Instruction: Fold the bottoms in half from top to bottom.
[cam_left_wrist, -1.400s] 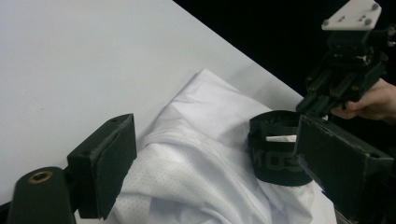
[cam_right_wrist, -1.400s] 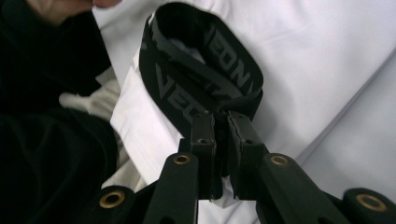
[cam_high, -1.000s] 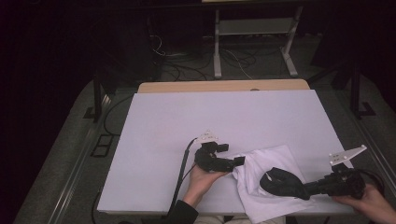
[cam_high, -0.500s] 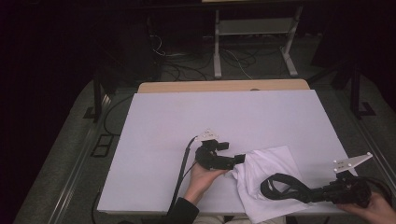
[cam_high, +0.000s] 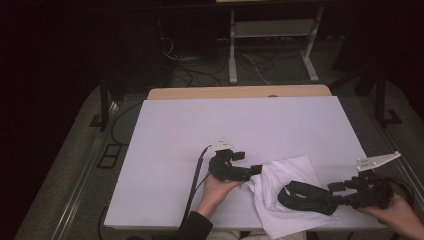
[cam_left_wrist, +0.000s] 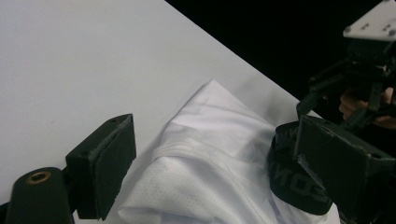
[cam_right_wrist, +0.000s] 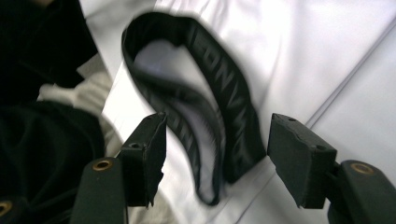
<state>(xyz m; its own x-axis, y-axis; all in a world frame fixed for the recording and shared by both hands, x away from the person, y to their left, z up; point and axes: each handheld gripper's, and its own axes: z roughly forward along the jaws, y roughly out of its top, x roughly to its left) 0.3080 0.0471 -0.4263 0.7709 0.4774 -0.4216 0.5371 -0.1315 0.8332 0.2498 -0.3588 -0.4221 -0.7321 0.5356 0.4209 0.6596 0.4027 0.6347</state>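
A white garment (cam_high: 280, 182) with a black lettered waistband (cam_high: 305, 196) lies crumpled at the table's front right. My left gripper (cam_high: 254, 171) is open at the garment's left edge, and white fabric (cam_left_wrist: 205, 172) lies between its jaws. The waistband (cam_left_wrist: 292, 184) shows beyond its right jaw. My right gripper (cam_high: 334, 194) comes in from the right, open. In the right gripper view the looped waistband (cam_right_wrist: 229, 116) lies between the spread jaws of this gripper (cam_right_wrist: 219, 144), on the white cloth (cam_right_wrist: 299, 42).
The white table top (cam_high: 240, 130) stretches bare behind and to the left of the garment. Its front edge runs close under the garment. A dark sleeve (cam_right_wrist: 42, 154) sits by the right gripper's left jaw. Cables and a stand's legs (cam_high: 270, 65) lie on the floor beyond the table.
My right gripper has drawn back to the right, and the waistband now lies more stretched out along the garment. The left gripper has hardly moved.
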